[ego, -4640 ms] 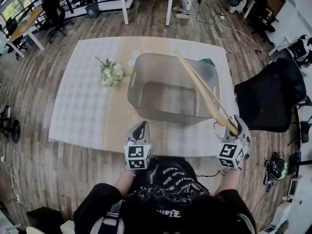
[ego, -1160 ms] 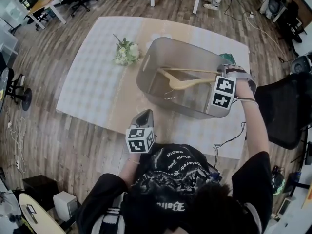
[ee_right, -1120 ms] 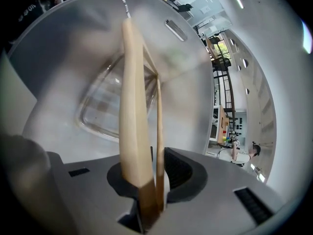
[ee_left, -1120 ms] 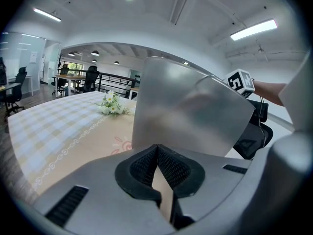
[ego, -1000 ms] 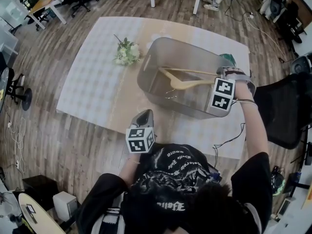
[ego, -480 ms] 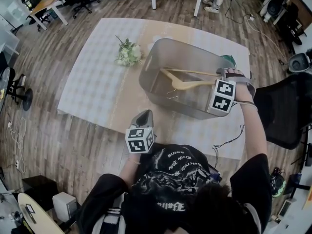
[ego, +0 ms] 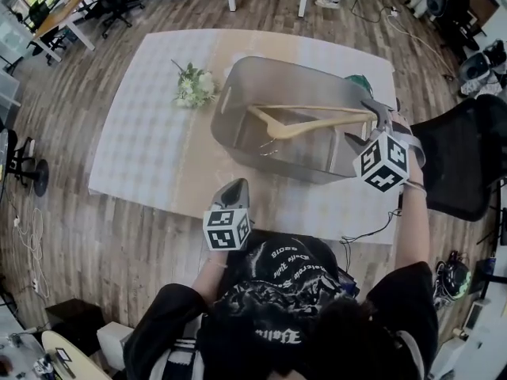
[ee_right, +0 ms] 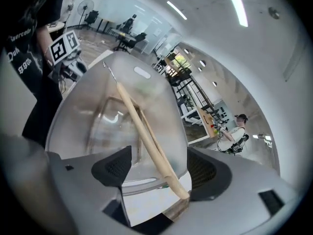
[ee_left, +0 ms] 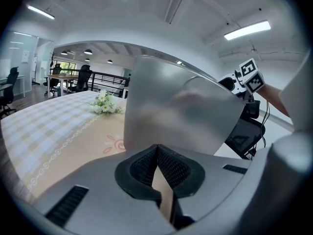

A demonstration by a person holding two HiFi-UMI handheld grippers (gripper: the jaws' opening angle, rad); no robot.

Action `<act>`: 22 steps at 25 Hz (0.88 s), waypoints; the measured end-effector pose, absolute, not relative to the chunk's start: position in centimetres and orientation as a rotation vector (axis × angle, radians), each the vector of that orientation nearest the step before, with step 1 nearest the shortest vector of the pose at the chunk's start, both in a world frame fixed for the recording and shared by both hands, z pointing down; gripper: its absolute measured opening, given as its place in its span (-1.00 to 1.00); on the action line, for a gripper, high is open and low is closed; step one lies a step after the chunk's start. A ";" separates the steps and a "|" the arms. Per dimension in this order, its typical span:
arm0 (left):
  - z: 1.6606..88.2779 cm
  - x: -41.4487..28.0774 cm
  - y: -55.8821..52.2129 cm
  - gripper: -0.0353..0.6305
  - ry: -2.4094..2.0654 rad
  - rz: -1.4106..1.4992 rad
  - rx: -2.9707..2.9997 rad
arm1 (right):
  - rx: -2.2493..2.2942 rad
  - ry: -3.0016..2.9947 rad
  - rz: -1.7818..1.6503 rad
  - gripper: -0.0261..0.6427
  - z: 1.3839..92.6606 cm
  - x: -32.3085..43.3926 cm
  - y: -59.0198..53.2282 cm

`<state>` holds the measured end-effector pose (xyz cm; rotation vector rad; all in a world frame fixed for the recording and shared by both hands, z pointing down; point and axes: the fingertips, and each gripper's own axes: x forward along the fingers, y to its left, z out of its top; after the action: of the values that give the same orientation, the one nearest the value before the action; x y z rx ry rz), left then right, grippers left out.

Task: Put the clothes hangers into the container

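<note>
A wooden clothes hanger [ego: 309, 124] lies slanted inside the grey translucent container [ego: 238, 93], its right end up at the container's right rim. My right gripper [ego: 366, 127] hovers at that rim, jaws opening. In the right gripper view the hanger [ee_right: 142, 131] runs between the wide-apart pads [ee_right: 116, 165] without either pressing on it, its end close to the right pad. My left gripper [ego: 235, 187] is shut and empty at the table's near edge, short of the container [ee_left: 181, 111]; its pads [ee_left: 168, 168] meet.
A small bunch of white flowers [ego: 190, 89] lies on the checked tablecloth [ego: 142, 133] left of the container. Something green [ego: 358, 81] sits behind the container's far right corner. A black office chair [ego: 467, 157] stands right of the table.
The right gripper's jaws have spread and let go of the hanger's end, and the gripper has drawn back to the right. The hanger stays in the container. The left gripper has not moved.
</note>
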<state>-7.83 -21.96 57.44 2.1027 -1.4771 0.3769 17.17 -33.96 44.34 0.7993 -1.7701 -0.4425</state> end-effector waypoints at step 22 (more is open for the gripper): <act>53.2 0.7 -22.8 -0.83 -1.232 0.386 2.509 | 1.445 -2.461 -0.075 0.11 42.6 16.1 -20.0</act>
<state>0.72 -22.82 53.19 2.5088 -1.2323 0.3862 16.10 -20.04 42.61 1.4448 -2.4608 -0.0754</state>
